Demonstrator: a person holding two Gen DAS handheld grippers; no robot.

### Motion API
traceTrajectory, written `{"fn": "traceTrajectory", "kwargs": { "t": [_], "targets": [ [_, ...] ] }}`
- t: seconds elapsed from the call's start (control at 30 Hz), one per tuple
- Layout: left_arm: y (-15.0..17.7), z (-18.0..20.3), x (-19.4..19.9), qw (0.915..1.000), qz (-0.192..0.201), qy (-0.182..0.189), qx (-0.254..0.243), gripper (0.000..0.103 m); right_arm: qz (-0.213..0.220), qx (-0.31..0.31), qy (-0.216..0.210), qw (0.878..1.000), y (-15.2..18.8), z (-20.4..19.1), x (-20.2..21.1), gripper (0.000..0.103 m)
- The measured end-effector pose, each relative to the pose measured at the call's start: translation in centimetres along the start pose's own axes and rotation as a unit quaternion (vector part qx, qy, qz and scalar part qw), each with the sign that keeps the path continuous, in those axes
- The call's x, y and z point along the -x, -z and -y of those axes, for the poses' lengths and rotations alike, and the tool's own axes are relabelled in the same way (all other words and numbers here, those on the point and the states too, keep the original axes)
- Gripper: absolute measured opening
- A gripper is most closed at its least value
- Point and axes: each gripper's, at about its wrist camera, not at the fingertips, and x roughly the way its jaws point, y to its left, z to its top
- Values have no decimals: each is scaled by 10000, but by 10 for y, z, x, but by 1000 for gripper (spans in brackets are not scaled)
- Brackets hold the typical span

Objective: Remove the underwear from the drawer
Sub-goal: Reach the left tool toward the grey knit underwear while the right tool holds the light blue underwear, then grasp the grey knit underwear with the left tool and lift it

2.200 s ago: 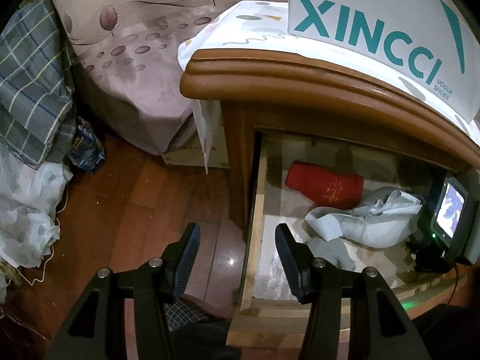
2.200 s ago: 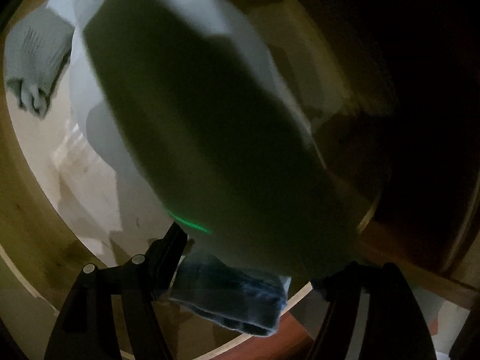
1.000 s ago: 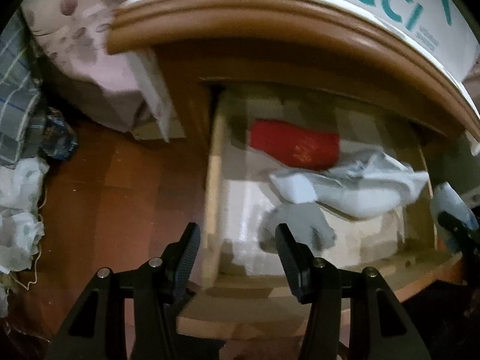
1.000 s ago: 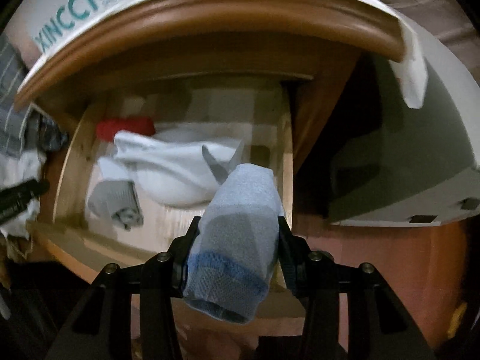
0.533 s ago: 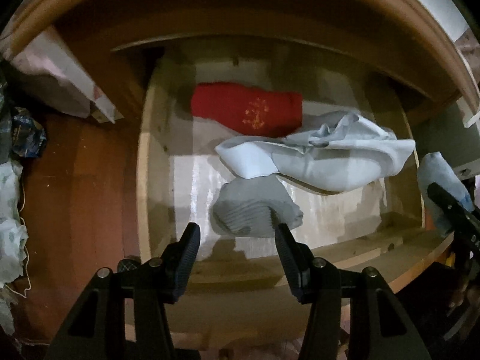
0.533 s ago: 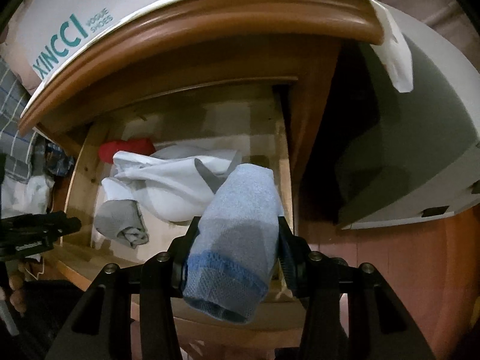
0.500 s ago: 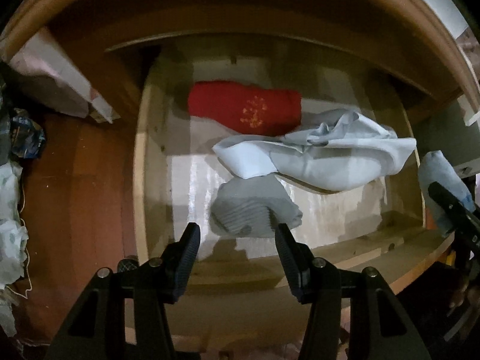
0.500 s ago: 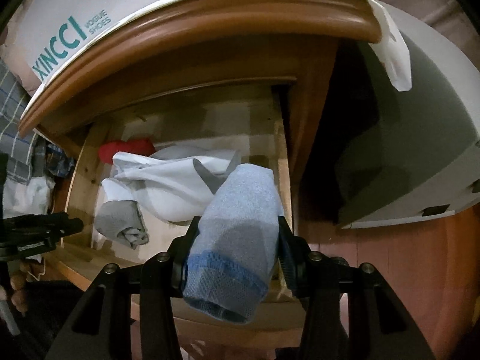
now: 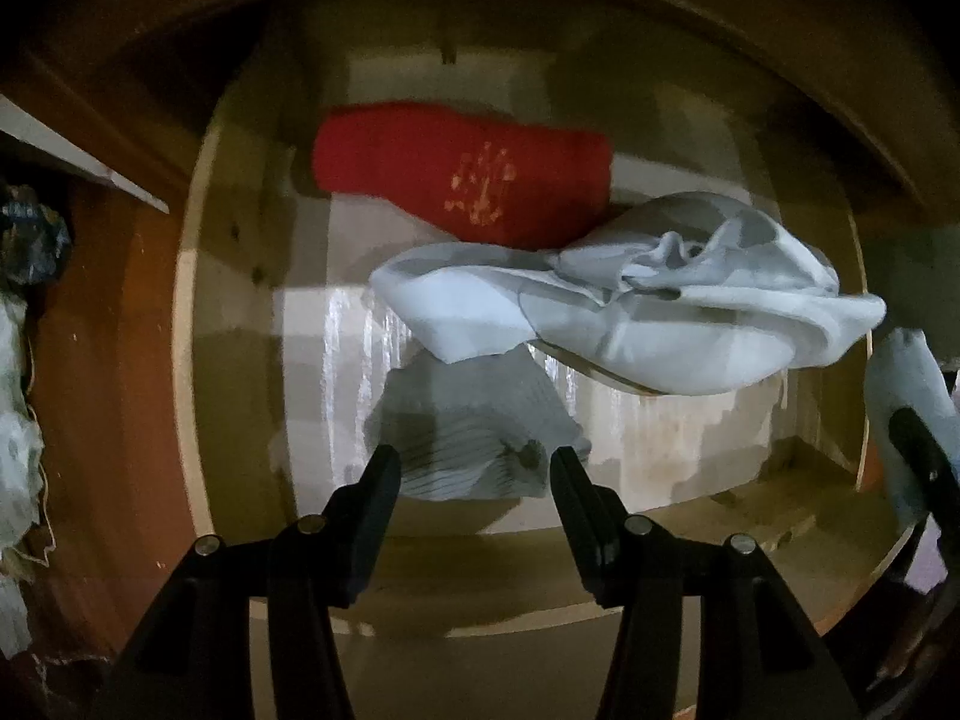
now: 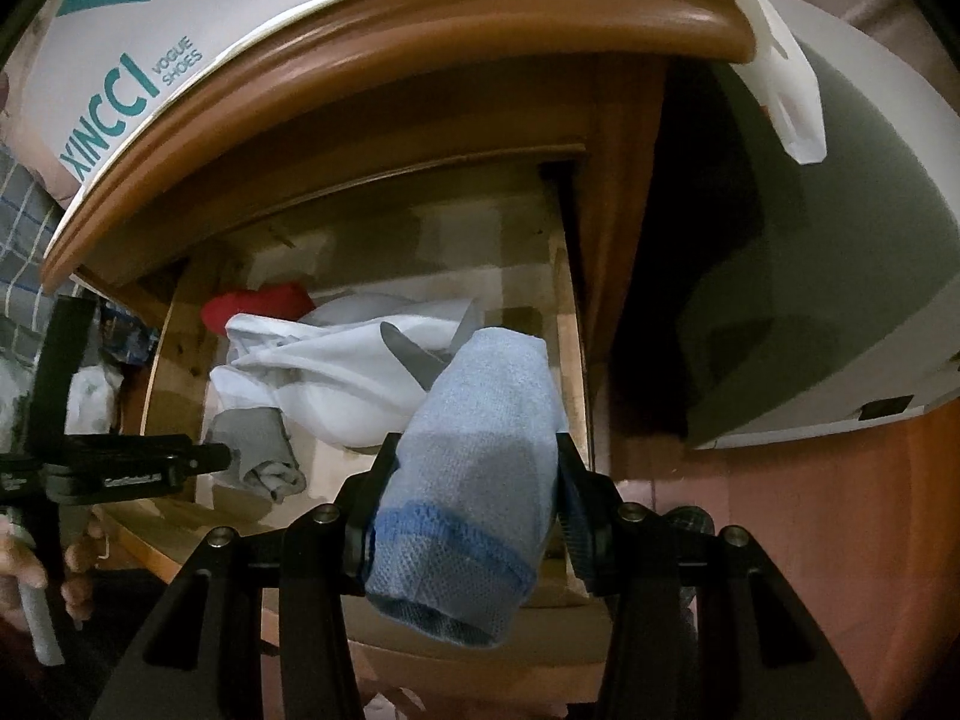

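Two grippers in play. Right gripper (image 10: 474, 468), bottom centre of the right wrist view, is clenched on a rolled light-blue underwear piece (image 10: 474, 468) with a darker blue mesh band at its near end; both fingers press its sides, and it is held up clear of the drawer (image 10: 567, 324). The same roll and gripper show at the far right edge of the left wrist view (image 9: 906, 396).

Left gripper (image 9: 474, 468), bottom centre of its own view, is released, jaws apart and nothing pinched, pointing down into the open wooden drawer (image 9: 192, 324). A folded grey ribbed underwear piece (image 9: 474, 450) lies on the drawer floor, seen between the fingertips; contact cannot be told. Above it in frame, a crumpled white garment (image 9: 660, 312) sprawls centre to right. A red folded piece with a pale print (image 9: 462, 180) sits at the upper centre, just behind the white one.

Upper left of the right wrist view: a XINCCI shoe box (image 10: 138, 60) on the nightstand top (image 10: 420, 42).
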Motion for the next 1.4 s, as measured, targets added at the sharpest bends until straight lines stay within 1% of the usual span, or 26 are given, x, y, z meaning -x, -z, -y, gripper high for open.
{"fn": "traceTrajectory", "kwargs": {
  "t": [0.1, 0.23, 0.3, 0.4, 0.63, 0.8, 0.87, 0.93, 1.0, 1.07, 1.2, 1.27, 1.3, 1.4],
  "targets": [
    [-6, 0, -7, 9997, -214, 35, 65, 58, -26, -36, -64, 10000, 0, 0, 0, 44],
    [-14, -3, -13, 9991, -354, 49, 210, 65, -38, 0, -112, 9999, 0, -1, 0, 44],
    [-19, -5, -17, 9985, -472, 47, 290, 65, -56, 8, -136, 9999, 1, -2, 0, 44],
    [-25, -6, -21, 9982, -516, -42, 315, 67, -88, 24, -159, 9998, 1, -2, -1, 44],
    [-35, -6, -32, 9969, -688, -368, 103, 67, -149, -12, -169, 9997, 1, -2, -4, 45],
    [-39, -3, -34, 9963, -758, -415, -1, 67, -232, 20, -156, 9996, 3, -4, -7, 45],
    [-43, -9, -33, 9963, -768, -381, 50, 67, -254, 39, -150, 9996, 3, -5, -8, 45],
    [-41, -11, -32, 9963, -753, -400, 53, 59, -272, 62, -144, 9995, 4, -6, -9, 45],
    [-40, -10, -31, 9961, -710, -514, -15, 51, -293, 79, -130, 9995, 5, -6, -10, 45],
    [-38, -8, -29, 9960, -663, -595, -116, 47, -301, 95, -121, 9994, 5, -7, -11, 45],
    [-34, -7, -23, 9962, -529, -667, -158, 38, -337, 104, -116, 9993, 6, -8, -14, 45],
    [-32, -7, -19, 9965, -491, -660, -164, 34, -335, 127, -97, 9993, 6, -9, -14, 45],
    [-23, -4, -16, 9966, -468, -664, -163, 31, -337, 138, -88, 9993, 6, -9, -14, 45],
    [-21, -5, -9, 9971, -445, -609, -91, 26, -344, 145, -74, 9993, 6, -10, -15, 45]
  ]
}}
